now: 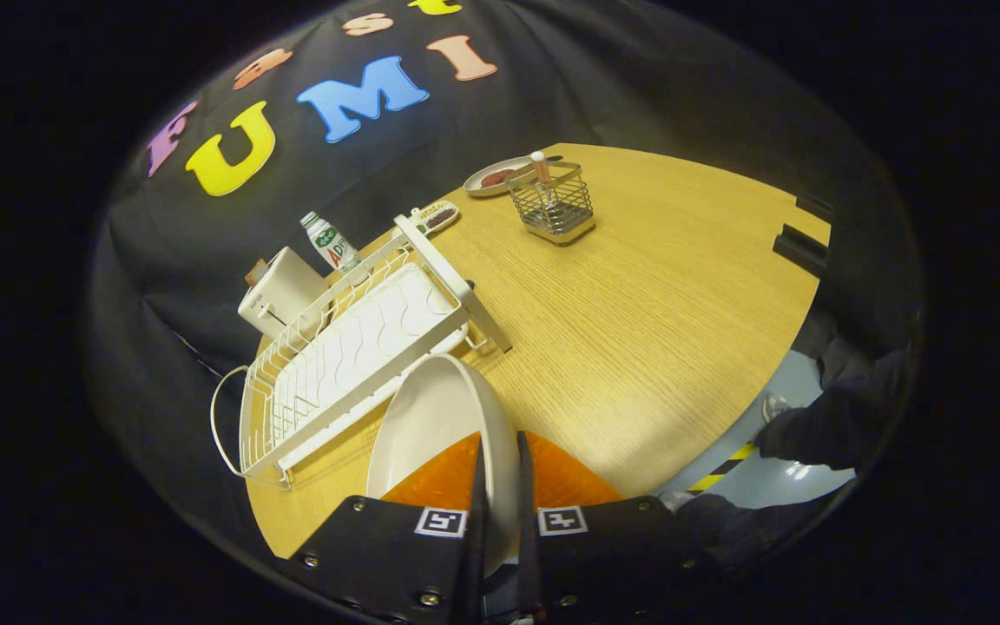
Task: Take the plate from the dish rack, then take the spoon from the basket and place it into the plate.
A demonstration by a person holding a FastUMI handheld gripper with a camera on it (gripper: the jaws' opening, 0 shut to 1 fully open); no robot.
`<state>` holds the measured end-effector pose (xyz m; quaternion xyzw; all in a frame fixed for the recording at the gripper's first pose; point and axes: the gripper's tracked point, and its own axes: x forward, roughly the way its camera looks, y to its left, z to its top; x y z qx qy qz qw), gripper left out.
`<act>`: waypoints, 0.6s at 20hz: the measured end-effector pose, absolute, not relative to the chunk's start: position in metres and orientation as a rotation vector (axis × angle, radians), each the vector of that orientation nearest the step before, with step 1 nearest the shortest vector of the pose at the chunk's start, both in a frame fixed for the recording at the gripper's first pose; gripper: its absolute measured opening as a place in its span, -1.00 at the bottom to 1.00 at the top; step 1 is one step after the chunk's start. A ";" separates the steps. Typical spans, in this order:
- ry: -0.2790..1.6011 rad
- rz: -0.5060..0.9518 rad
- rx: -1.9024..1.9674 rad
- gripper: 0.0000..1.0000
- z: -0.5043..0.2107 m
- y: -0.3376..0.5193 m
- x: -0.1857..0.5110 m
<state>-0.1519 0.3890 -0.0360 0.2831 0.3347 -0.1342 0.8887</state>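
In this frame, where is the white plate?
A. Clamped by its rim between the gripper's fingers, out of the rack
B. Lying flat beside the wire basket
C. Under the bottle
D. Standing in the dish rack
A: the gripper has both fingers closed on the rim of the white plate, held on edge just in front of the dish rack, apart from its slots.

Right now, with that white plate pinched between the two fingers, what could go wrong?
1. The gripper holds the plate only by its rim, on edge above the table; it could swing or slip out.
2. The plate hangs close to the dish rack, so a careless move might knock the rack's corner.
3. The spoon stands in the wire basket, far beyond the fingers; pulling it out carelessly may tip the basket.
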 end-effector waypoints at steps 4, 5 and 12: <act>0.734 -0.288 0.510 -0.52 -0.054 0.381 -0.154; 0.741 -0.290 0.478 -0.52 -0.056 0.379 -0.154; 0.708 -0.269 0.416 -0.51 -0.044 0.375 -0.143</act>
